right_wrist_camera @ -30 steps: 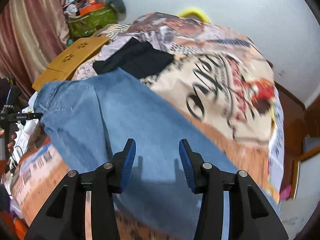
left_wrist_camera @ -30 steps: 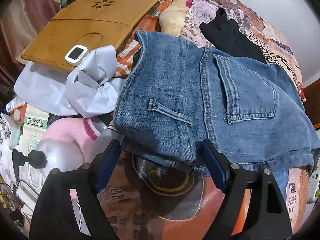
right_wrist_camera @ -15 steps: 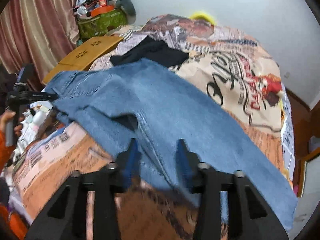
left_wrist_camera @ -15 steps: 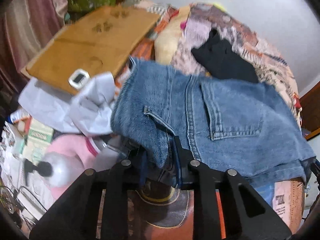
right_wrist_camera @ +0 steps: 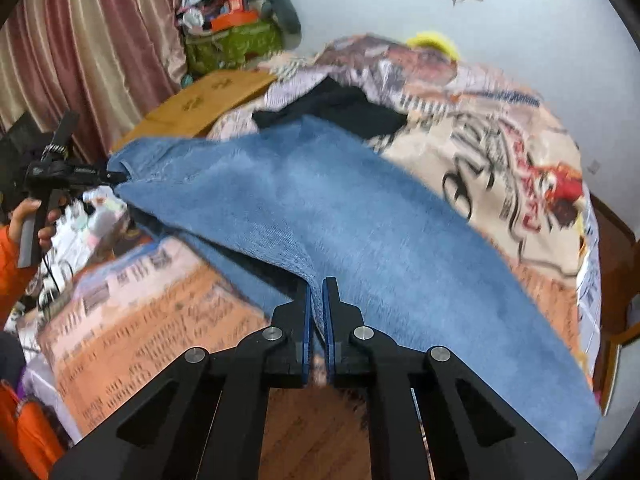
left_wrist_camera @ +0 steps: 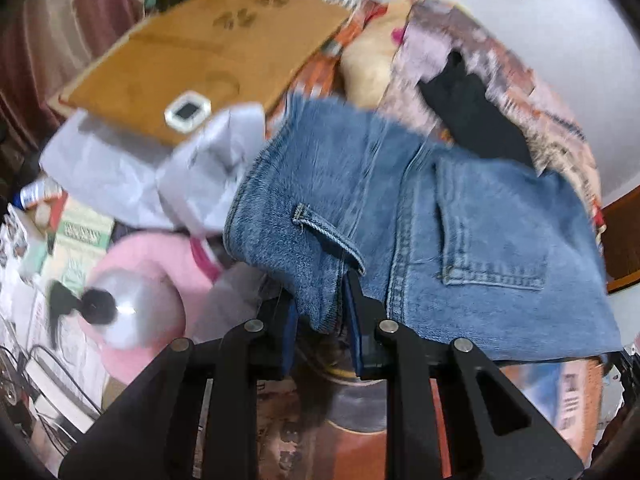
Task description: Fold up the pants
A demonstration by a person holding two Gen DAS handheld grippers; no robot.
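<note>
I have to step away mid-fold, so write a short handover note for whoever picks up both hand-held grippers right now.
Left hand-held gripper: jaws have just closed on the waistband edge of the jeans, beside a belt loop; denim is pinched between the pads.
Right hand-held gripper: jaws have just closed on the near edge of a jeans leg; fabric is pinched.
Jeans: spread across the printed bedspread, back pocket up; a black garment lies beyond them.
Done: both grips taken.
Left: no fold visible yet; probably lift and bring one part over the other, then flatten.
</note>
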